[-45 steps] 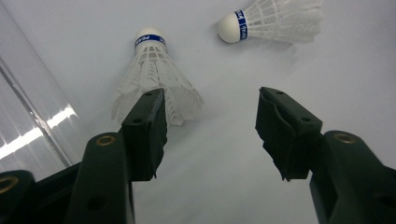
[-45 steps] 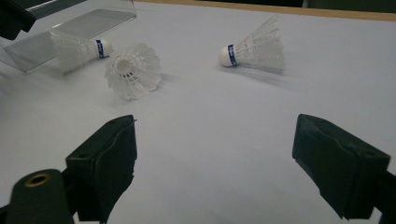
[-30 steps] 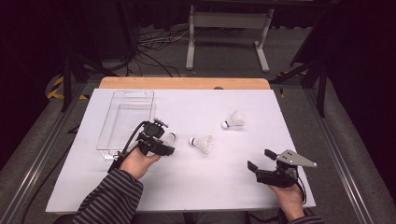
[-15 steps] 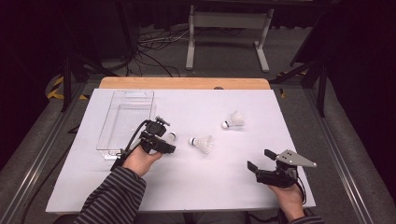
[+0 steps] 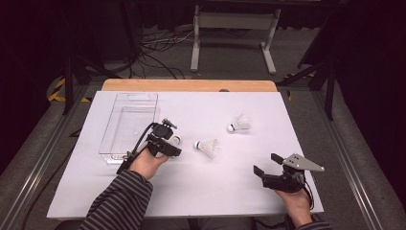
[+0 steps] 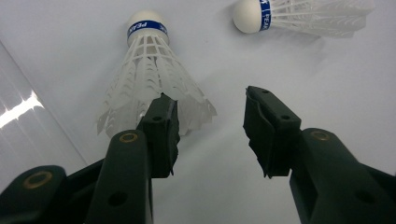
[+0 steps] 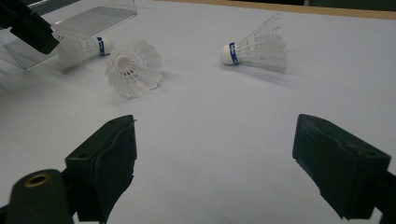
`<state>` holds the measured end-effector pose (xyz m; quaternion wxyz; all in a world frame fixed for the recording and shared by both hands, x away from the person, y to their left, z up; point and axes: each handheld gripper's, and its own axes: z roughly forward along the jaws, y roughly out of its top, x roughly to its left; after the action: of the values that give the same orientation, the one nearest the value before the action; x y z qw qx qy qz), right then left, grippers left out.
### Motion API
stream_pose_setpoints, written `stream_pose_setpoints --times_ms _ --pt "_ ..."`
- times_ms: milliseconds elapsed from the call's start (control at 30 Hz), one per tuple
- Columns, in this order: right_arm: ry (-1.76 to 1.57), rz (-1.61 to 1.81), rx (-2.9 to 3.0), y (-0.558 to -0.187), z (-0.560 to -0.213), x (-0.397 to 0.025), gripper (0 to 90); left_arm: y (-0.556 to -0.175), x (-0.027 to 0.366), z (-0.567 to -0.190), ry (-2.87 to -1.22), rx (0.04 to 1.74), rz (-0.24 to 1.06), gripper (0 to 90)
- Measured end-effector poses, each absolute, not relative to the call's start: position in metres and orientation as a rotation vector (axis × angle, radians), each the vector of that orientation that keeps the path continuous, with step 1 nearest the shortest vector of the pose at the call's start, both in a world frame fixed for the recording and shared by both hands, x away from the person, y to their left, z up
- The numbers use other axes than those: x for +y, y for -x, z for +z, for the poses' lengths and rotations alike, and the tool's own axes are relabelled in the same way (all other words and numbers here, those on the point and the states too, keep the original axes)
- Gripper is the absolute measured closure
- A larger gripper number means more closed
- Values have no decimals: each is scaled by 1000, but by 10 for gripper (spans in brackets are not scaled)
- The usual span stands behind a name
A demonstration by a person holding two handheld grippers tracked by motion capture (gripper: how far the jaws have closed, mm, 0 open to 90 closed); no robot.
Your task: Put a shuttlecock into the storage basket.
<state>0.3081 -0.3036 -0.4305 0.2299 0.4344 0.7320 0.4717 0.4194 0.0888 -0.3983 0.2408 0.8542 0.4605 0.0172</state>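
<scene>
While the person's forearms enter from the near edge of the white table (image 5: pixel 230 191), the items stand as follows.

Left gripper (image 5: pixel 168 144): held in the left hand (image 5: pixel 146 164), striped sleeve (image 5: pixel 119 201) behind it, forearm angled forward and inward. Jaws spread apart, gripping nothing. In the left gripper view (image 6: pixel 210 133) the jaws point down at the table from close above.

Nearest shuttlecock (image 6: pixel 149 88): lying on the table just ahead of the left gripper, cork tip pointing away from it, feather skirt toward it. The skirt's edge sits right at the tip of one jaw; actual contact cannot be told. In the high view only its tip (image 5: pixel 175 140) shows past the gripper.

Second shuttlecock (image 5: pixel 208 147): on the table a little beyond the first, near the left gripper, apart from it.

Third shuttlecock (image 5: pixel 239 124): farther off, well ahead of the right gripper.

Clear tray (image 5: pixel 128 125): just beside the left gripper, on its outer side.

Right gripper (image 5: pixel 265 164): held low in the right hand (image 5: pixel 296 203) near the table's front edge, jaws wide apart and holding nothing, pointing toward the shuttlecocks, well apart from them.
</scene>
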Motion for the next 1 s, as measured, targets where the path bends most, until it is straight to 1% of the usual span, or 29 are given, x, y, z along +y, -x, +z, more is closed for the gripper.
stream_pose_setpoints --times_ms 400,867,1000 --pt "-1195 1298 2016 -308 -431 -304 145 -421 85 -404 -2361 1279 72 613" --pt "-1194 1295 2019 -308 -431 -303 145 -424 83 -410 -2368 1301 78 644" --pt "-1193 1294 2020 -308 -431 -303 145 -425 83 -411 -2372 1301 87 666"
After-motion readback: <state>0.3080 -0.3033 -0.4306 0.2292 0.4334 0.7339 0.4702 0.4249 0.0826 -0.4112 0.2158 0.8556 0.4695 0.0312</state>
